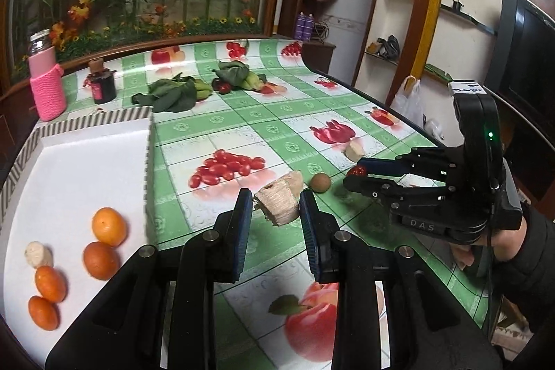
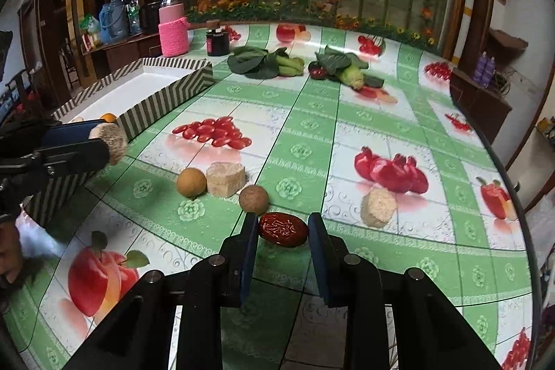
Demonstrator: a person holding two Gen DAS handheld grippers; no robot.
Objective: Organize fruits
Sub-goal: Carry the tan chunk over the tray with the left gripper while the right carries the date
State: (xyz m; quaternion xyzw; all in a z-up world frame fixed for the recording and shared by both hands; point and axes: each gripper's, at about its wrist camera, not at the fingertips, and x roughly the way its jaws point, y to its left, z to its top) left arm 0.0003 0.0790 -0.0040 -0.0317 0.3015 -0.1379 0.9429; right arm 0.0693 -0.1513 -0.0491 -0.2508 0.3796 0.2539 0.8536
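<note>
My left gripper is shut on a pale, fibrous fruit chunk, held above the tablecloth beside the white tray. The tray has a striped rim and holds several orange citrus fruits and one pale chunk. My right gripper is shut on a wrinkled red date low over the table. The right wrist view shows the left gripper at the left with its chunk. Two brown round fruits and two more pale chunks lie on the cloth.
At the back of the table are leafy greens, a corn cob, a dark jar and a pink-sleeved bottle. The table edge curves along the right. A person's hand holds the right gripper.
</note>
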